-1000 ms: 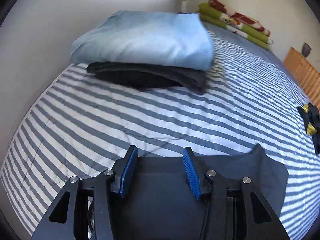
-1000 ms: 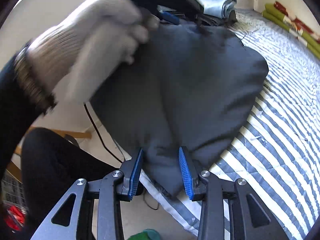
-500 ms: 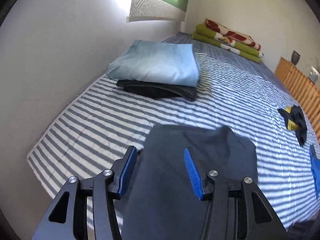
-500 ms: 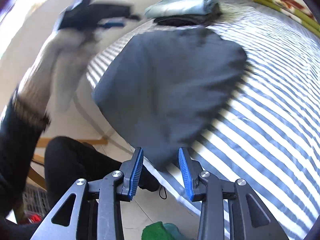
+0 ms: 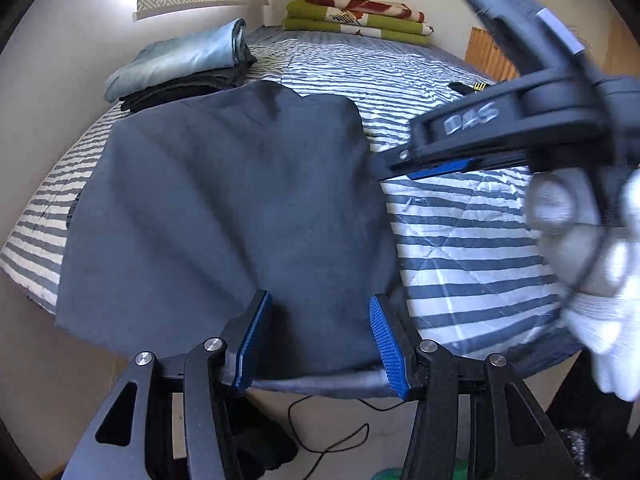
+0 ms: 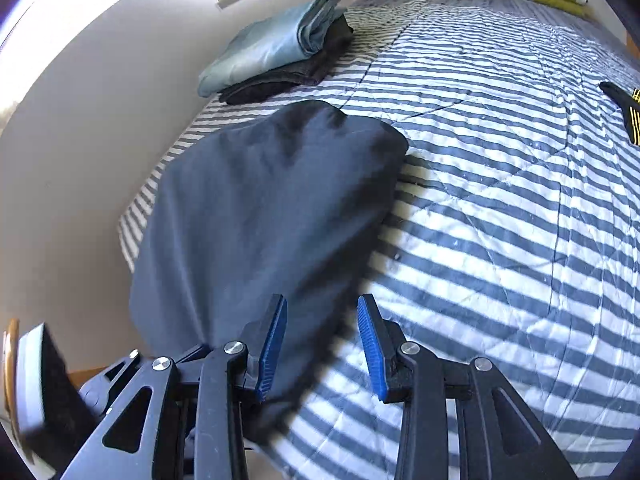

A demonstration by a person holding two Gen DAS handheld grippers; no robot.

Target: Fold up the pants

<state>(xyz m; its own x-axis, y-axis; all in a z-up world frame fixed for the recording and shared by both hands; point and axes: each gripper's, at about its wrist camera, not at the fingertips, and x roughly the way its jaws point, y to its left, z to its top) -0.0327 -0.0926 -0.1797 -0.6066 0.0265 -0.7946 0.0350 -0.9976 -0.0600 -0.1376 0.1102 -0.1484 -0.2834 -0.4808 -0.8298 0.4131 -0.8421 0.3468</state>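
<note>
The dark grey pants [image 5: 224, 208] lie folded on the striped bed [image 5: 472, 240], their near end hanging over the bed's edge. My left gripper [image 5: 320, 344] is open at that near end; the cloth's rolled edge runs between the blue pads without being pinched. My right gripper [image 6: 322, 344] is open too, over the right-hand border of the pants [image 6: 256, 216], cloth by its left finger and bare bedspread [image 6: 500, 208] by its right. In the left wrist view the right gripper [image 5: 400, 162] reaches in from the right beside the pants, held by a white-gloved hand [image 5: 592, 264].
A stack of folded clothes [image 5: 180, 60], light blue on black, sits just beyond the pants by the wall. Green and red folded blankets [image 5: 356, 16] lie at the bed's far end, a black-and-yellow item [image 6: 624, 112] to the right. A black cable [image 5: 328, 440] trails on the floor below.
The left gripper has drawn back from near the folded stack to the bed's near edge, so the whole pants show. The gloved hand has left the right wrist view, and the right gripper shifted right.
</note>
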